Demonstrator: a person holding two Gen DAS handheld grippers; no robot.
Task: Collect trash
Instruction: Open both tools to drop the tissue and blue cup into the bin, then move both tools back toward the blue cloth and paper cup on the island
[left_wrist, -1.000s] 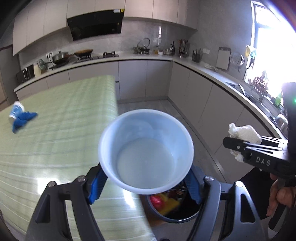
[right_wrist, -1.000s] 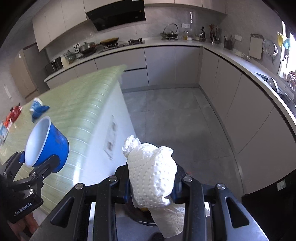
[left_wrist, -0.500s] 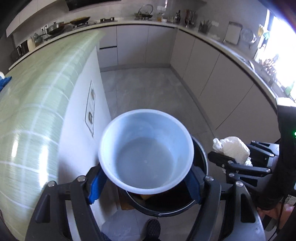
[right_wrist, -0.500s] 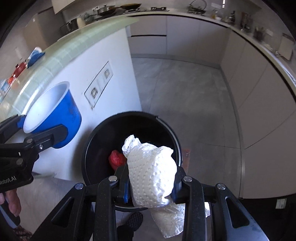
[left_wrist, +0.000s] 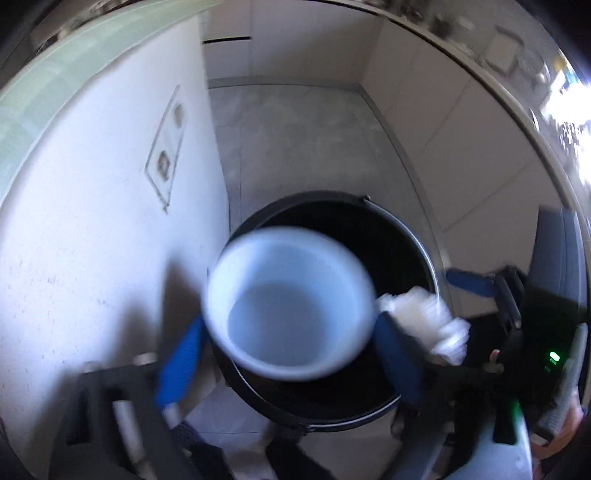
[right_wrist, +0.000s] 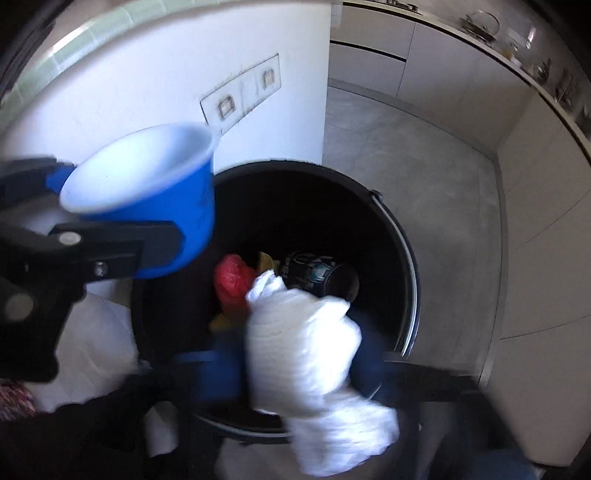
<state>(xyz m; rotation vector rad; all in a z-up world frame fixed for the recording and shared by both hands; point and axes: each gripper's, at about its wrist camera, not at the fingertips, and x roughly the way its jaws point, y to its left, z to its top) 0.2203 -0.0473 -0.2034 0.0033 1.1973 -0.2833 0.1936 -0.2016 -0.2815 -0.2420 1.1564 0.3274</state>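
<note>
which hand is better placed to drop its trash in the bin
Right, probably. The right gripper's jaws have just been opening, paper towel wad between them over the black bin's middle; the left gripper's, likewise opening around the blue cup, sit nearer the rim.

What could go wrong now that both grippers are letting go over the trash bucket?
The blue cup sits over the near rim of the black bucket, between the just-opened jaws of the left gripper, so it might clip the edge and fall on the floor. The paper towel wad, between the just-opened jaws of the right gripper, trails toward the bucket's near edge and could drape over the rim instead of dropping in.
</note>
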